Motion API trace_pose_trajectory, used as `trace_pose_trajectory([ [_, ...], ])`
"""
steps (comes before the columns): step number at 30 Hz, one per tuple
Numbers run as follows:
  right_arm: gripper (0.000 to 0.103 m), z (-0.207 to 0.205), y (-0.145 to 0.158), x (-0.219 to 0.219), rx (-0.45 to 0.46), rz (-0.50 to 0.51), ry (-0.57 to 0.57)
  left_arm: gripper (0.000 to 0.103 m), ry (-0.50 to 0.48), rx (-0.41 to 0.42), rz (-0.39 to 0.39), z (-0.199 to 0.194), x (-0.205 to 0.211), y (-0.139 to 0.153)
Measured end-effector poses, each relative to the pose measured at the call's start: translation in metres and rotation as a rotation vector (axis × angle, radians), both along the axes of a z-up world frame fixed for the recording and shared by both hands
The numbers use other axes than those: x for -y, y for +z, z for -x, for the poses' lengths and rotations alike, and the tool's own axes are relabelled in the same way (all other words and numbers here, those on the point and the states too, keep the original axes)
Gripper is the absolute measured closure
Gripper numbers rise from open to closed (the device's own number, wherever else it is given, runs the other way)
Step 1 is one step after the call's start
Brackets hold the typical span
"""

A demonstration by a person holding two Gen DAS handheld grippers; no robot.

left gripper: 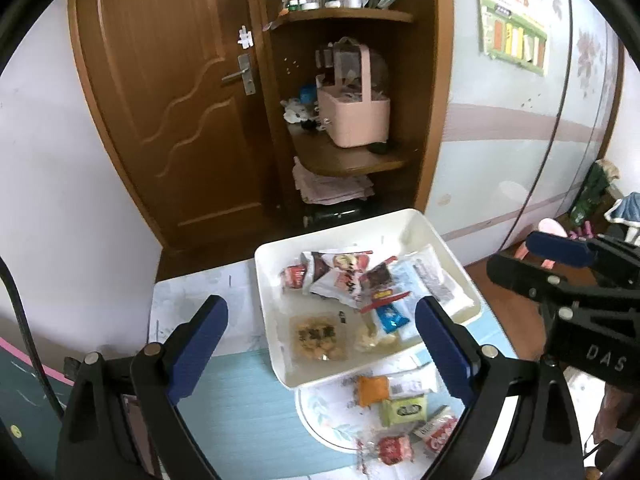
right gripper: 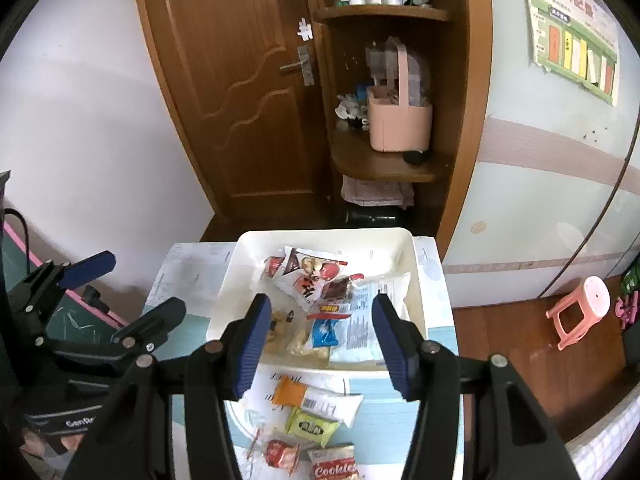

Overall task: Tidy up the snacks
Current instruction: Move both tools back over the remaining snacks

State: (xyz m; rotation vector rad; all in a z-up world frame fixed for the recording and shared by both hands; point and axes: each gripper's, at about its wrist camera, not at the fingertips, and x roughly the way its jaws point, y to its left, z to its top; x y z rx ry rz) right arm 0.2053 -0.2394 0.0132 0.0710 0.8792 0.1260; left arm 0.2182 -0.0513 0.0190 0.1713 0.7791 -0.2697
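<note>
A white tray (left gripper: 400, 220) (right gripper: 320, 234) sits on the small table and holds several snack packets, among them a red-and-white bag (left gripper: 340, 272) and a blue packet (right gripper: 326, 332). In front of it a flowered plate (left gripper: 320, 416) (right gripper: 240, 412) carries an orange packet (left gripper: 372, 390) (right gripper: 290, 392), a green one (left gripper: 402, 410) (right gripper: 312, 426), a red cookie pack (left gripper: 438, 432) (right gripper: 334, 466) and a red wrapped sweet (left gripper: 394, 450). My left gripper (left gripper: 320, 304) (right gripper: 146, 282) hovers open to the tray's left. Above the tray's near edge my right gripper (right gripper: 320, 304) (left gripper: 510, 254) is open, with nothing between its pads.
Behind the table stand a brown wooden door (right gripper: 240, 100) and a corner shelf with a pink basket (left gripper: 354, 120) (right gripper: 400, 124). A pink stool (right gripper: 580, 308) stands on the wooden floor to the right. A dark board with a pink edge (right gripper: 80, 316) leans at the left.
</note>
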Motion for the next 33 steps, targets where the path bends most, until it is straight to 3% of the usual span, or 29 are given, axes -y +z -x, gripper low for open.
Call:
trace_pose_trajectory([
  [8,0.044,0.041,0.004,0.002,0.016,-0.019,0.007,0.009,-0.026,0.013,0.068,0.039,-0.010,-0.003],
  [13,0.044,0.065,-0.018,0.006,-0.027,-0.008,0.002,0.009,-0.052,-0.017,0.101,0.056,-0.011,-0.025],
  [19,0.044,0.084,-0.080,0.015,-0.159,0.018,-0.025,0.009,-0.090,-0.136,0.071,0.063,0.002,-0.085],
  [24,0.044,0.098,-0.144,0.027,-0.293,0.002,-0.067,0.009,-0.214,-0.219,0.047,0.070,0.011,-0.142],
  [28,0.044,0.107,-0.188,0.031,-0.377,-0.019,-0.061,0.009,-0.370,-0.223,-0.047,0.078,0.018,-0.186],
  [33,0.044,0.110,-0.223,0.025,-0.441,-0.043,-0.032,0.009,-0.476,-0.268,-0.176,0.082,0.022,-0.227],
])
